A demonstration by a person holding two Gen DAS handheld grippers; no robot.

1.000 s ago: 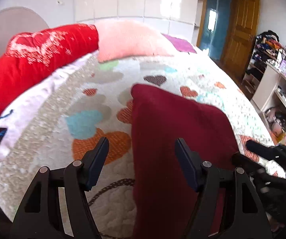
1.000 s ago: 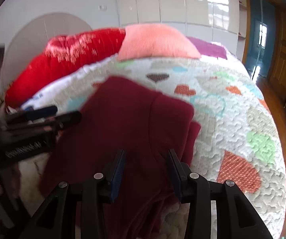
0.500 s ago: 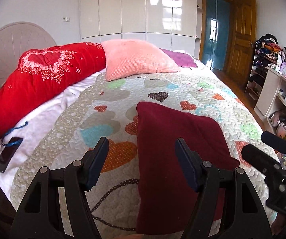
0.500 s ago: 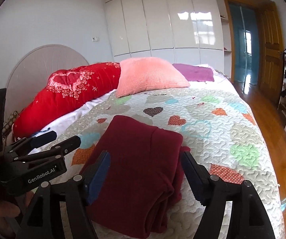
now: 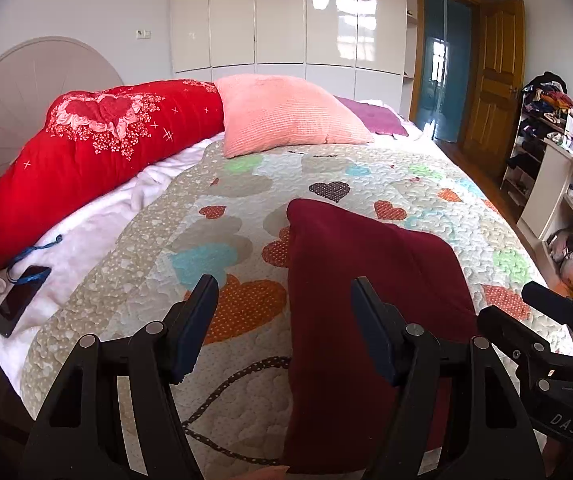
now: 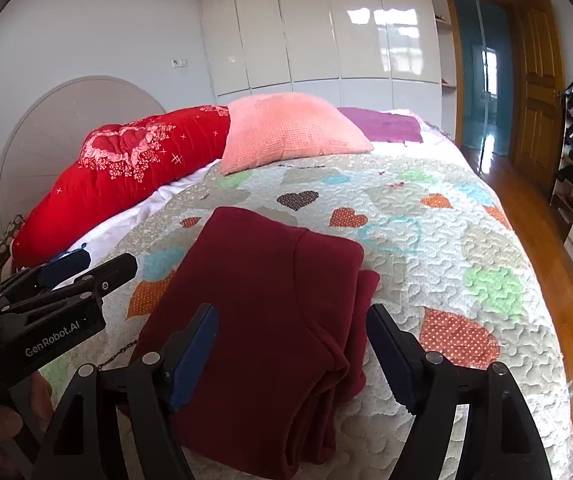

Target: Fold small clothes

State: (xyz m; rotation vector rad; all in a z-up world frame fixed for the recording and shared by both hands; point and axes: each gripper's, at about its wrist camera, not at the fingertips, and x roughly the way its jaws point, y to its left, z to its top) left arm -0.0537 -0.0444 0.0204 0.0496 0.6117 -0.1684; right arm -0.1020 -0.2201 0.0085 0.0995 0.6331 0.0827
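Note:
A dark red garment (image 5: 366, 320) lies folded in a long rectangle on the heart-patterned quilt (image 5: 214, 248); in the right wrist view (image 6: 270, 312) its stacked layers show at the right edge. My left gripper (image 5: 284, 324) is open and empty, held above the garment's left edge. My right gripper (image 6: 292, 354) is open and empty, held above the garment's near end. The left gripper also shows at the left of the right wrist view (image 6: 86, 276), and the right gripper at the right of the left wrist view (image 5: 526, 320).
A red bolster (image 5: 86, 160), a pink pillow (image 5: 286, 116) and a purple cloth (image 5: 370, 120) lie at the bed's head. A phone (image 5: 20, 300) lies on the white sheet at left. Shelves (image 5: 558, 168) and a wooden door (image 5: 490, 80) stand at right.
Both grippers have pulled back and up from the garment. My right gripper has opened wider. The garment lies still.

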